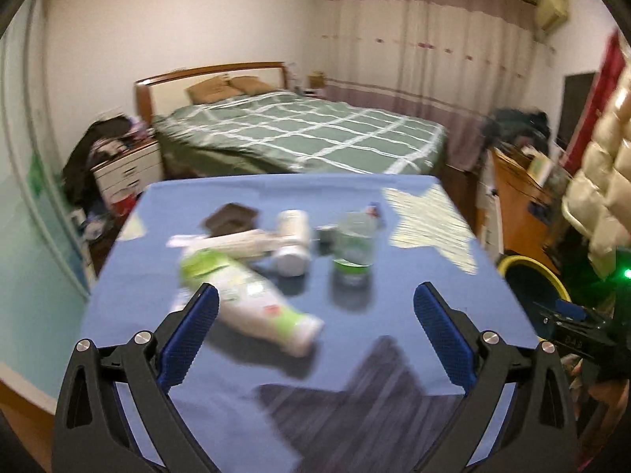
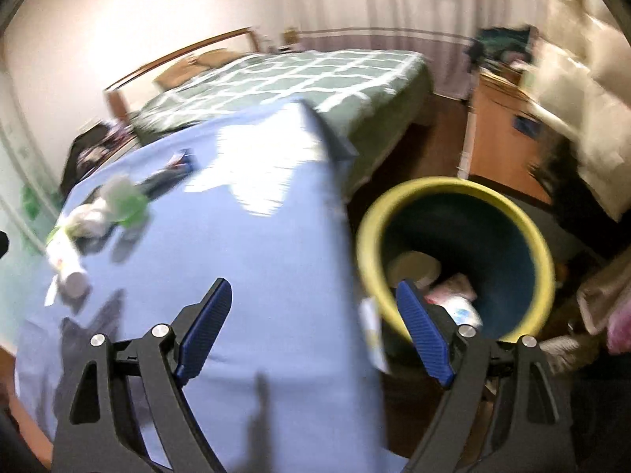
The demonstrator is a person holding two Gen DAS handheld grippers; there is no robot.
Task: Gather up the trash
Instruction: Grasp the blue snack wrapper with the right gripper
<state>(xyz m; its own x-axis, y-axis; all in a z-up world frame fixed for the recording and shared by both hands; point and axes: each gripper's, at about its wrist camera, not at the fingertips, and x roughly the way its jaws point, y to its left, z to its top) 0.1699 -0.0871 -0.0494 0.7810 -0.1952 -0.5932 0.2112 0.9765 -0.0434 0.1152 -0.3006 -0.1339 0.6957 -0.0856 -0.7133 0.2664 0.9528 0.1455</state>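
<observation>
Trash lies on a table with a blue cloth (image 1: pixel 414 315): a white and green tube (image 1: pixel 252 299), a white bottle (image 1: pixel 294 242), a clear plastic cup with a green base (image 1: pixel 355 244), a dark wrapper (image 1: pixel 230 216) and a long white packet (image 1: pixel 221 242). My left gripper (image 1: pixel 315 307) is open and empty, just above the near end of the tube. My right gripper (image 2: pixel 313 299) is open and empty over the table's right edge, beside a yellow-rimmed dark bin (image 2: pixel 457 260) on the floor that holds some trash. The tube (image 2: pixel 65 260) and cup (image 2: pixel 126 197) show at the left of the right wrist view.
A bed with a green checked cover (image 1: pixel 299 134) stands behind the table. A wooden desk (image 1: pixel 524 197) with clutter is at the right, a nightstand (image 1: pixel 126 169) at the left. The bin's rim (image 1: pixel 528 272) shows past the table's right edge. The right gripper's body (image 1: pixel 583 335) shows there too.
</observation>
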